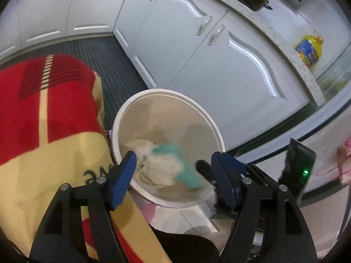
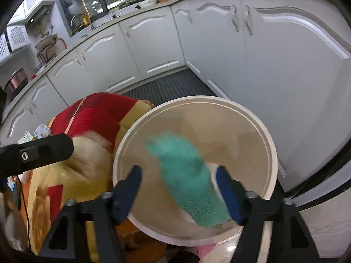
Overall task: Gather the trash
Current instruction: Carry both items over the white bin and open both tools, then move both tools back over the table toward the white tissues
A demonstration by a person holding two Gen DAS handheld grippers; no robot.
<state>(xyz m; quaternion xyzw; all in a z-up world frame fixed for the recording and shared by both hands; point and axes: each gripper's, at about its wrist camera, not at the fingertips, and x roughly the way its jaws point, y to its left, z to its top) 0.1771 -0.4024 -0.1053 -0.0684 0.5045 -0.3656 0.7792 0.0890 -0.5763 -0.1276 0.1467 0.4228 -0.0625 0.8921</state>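
A white round bin (image 1: 216, 131) stands on the kitchen floor; it also shows in the right wrist view (image 2: 271, 153). Inside it lie crumpled white paper (image 1: 160, 168) and a teal fuzzy cloth (image 1: 188, 175). In the right wrist view the teal cloth (image 2: 186, 175) is blurred, over the bin's mouth between my fingers, touching neither pad clearly. My right gripper (image 2: 179, 175) is open above the bin. My left gripper (image 1: 173, 164) is open and empty over the bin's near rim.
A red and yellow blanket (image 1: 54, 120) lies left of the bin, also in the right wrist view (image 2: 87, 153). White cabinets (image 1: 197, 54) stand behind. A dark ribbed mat (image 2: 166, 87) covers the floor beyond. A black device (image 1: 298, 166) with a green light sits right.
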